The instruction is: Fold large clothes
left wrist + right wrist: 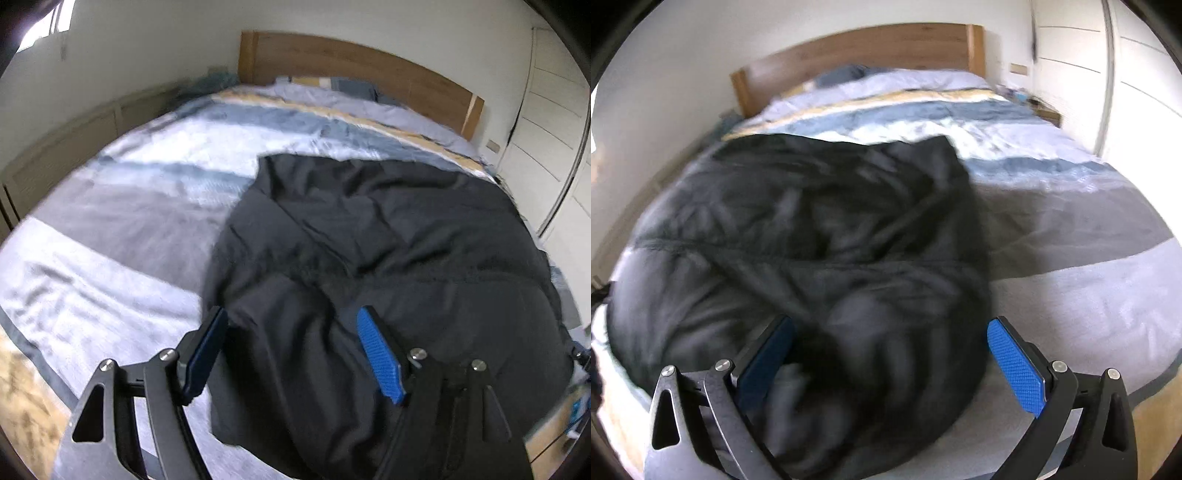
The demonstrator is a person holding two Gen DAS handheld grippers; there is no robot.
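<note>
My left gripper [291, 332] and right gripper [892, 343] both hang spread wide, gripping nothing, low in frame over the black quilted garment [388, 258]. It lies rumpled across the striped bedspread [129, 221], wooden headboard [351, 62] at top.

Wide bed [122, 206] under a striped duvet cover in bands of pale grey, darker grey, white, blue and a thin mustard-yellow line [1052, 229]. Curved light-oak wooden headboard [354, 70] at the far end, against a plain white wall [155, 44]. Blue-grey pillows [354, 88] just below the headboard. White sliding wardrobe doors [554, 122] along one side of the bed. Low beige panelled unit [62, 155] along the other. Light wooden floor [22, 402] at the near edge.
</note>
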